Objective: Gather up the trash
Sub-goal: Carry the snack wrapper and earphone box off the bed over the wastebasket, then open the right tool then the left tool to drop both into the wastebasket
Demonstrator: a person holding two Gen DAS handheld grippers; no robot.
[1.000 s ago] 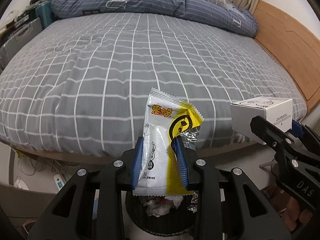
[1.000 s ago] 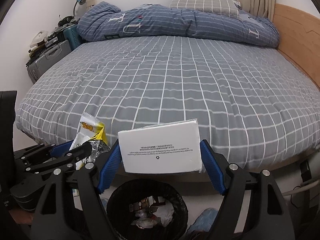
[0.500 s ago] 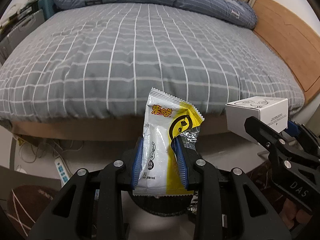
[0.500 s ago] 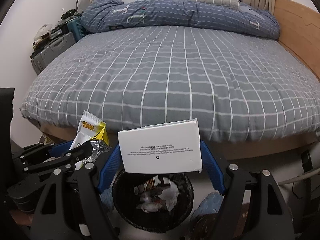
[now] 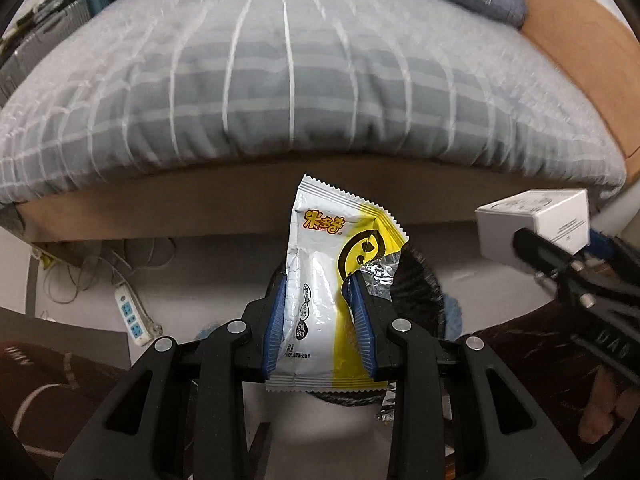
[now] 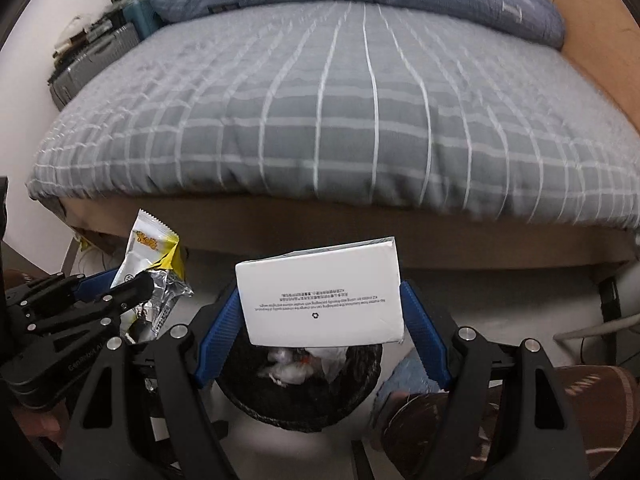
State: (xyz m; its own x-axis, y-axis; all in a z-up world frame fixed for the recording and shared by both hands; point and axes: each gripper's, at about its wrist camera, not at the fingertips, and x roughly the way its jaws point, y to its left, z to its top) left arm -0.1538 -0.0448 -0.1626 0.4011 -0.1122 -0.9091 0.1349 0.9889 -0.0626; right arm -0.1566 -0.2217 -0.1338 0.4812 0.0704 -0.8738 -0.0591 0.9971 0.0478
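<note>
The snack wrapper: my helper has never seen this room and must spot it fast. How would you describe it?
Start at the grey checked bed; below its foot stands a black trash bin. Above it the left gripper pinches the snack wrapper. It is the soft white and yellow packet with torn foil, unlike the stiff plain white box beside it in the right gripper.

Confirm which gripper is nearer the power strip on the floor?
Left. The left gripper hangs just right of the power strip; the right gripper is farther right, over the trash bin.
</note>
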